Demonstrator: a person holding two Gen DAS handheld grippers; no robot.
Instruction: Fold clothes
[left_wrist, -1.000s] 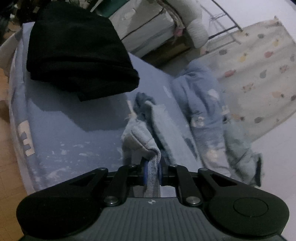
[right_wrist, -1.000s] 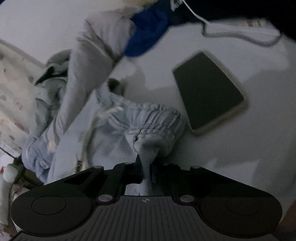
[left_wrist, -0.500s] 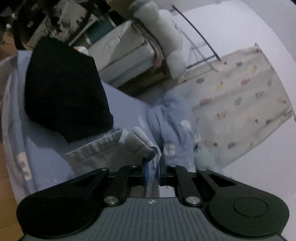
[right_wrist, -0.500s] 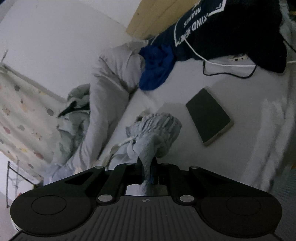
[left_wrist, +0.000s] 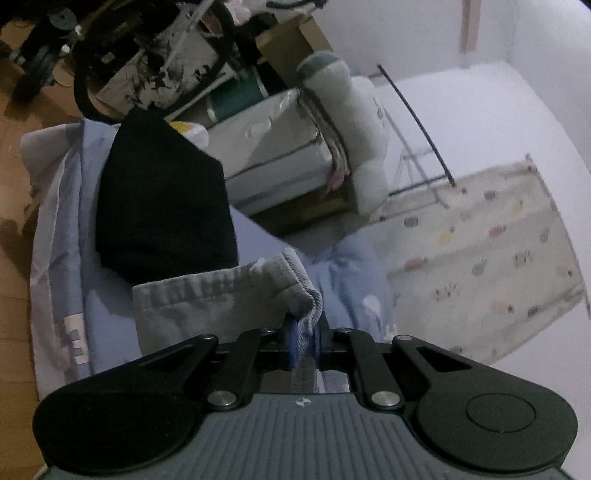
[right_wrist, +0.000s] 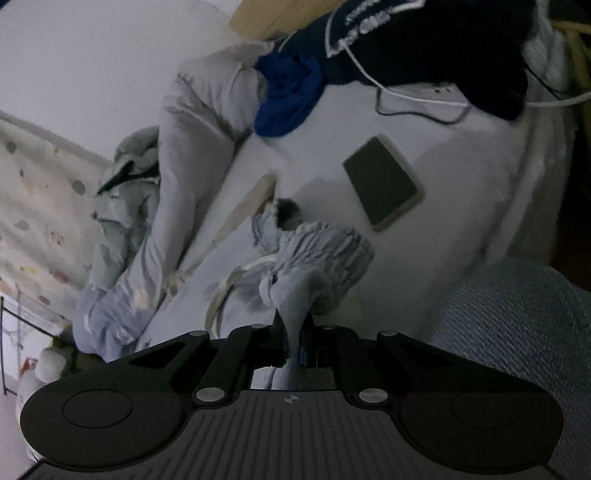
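1. A dim bedroom: a bed in pale sheets fills both views, with a patterned curtain on the far wall and storage clutter past the bed's foot.
2. On the bed lie a folded black garment, a dark navy printed top, a bright blue cloth, a crumpled pale blue bundle and a phone beside a white cable.
3. The task's thing, a grey-blue garment, hangs between the two claws above the bed. The left view shows a stitched hem edge, the right a gathered elastic band with a drawstring.
4. The left claw is pinched closed on a hem corner; the right claw is clamped on a twist of the gathered band.
5. Risks, as I judge them: both grips hold only a narrow pinch, so a sharp tug could pull fabric free. The bunched band may fold crooked. The trailing cloth could sweep the phone or snag the cable.
6. Pose: the left claw points toward the bed's foot, roughly level; the right is rolled sideways, aimed along the mattress.
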